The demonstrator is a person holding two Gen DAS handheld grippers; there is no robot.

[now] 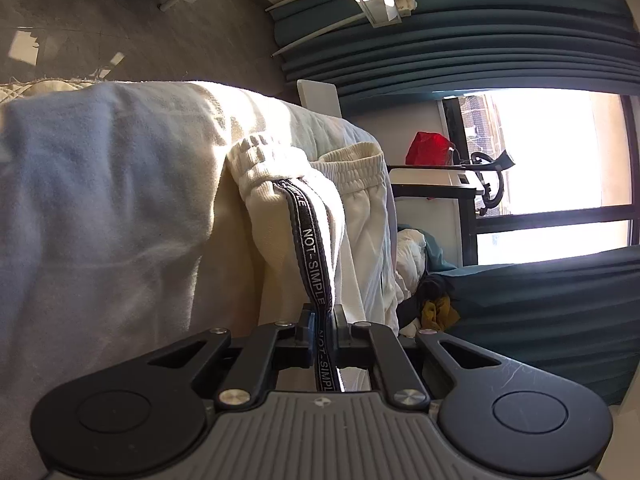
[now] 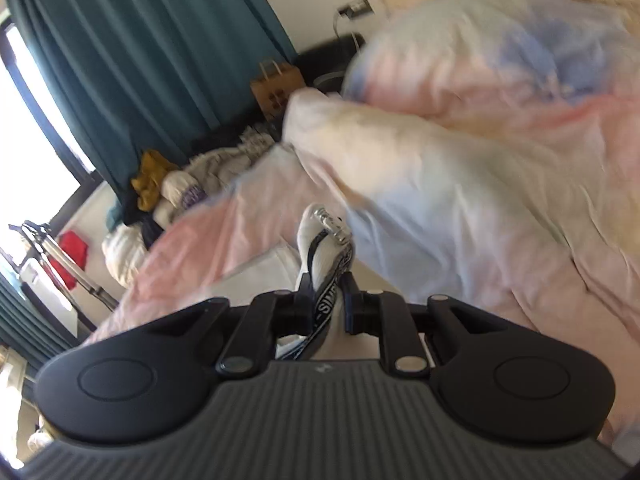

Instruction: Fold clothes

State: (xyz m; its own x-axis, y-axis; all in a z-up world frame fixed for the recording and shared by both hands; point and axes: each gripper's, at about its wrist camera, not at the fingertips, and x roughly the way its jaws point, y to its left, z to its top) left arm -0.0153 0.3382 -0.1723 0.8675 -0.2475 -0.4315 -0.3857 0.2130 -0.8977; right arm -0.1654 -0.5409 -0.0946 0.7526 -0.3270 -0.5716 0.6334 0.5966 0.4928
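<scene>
Cream sweatpants with an elastic waistband and a black side stripe lettered "NOT-SIMPLE" hang over the edge of the bed in the left wrist view. My left gripper is shut on the pants, pinching the fabric at the black stripe. In the right wrist view my right gripper is shut on another part of the same cream sweatpants, with the lettered stripe running between its fingers. That view is blurred. The rest of the garment is hidden below both grippers.
The bed carries a pale pastel duvet. A heap of clothes lies by teal curtains near the window. A red bag sits on a dark table. A brown paper bag stands further back.
</scene>
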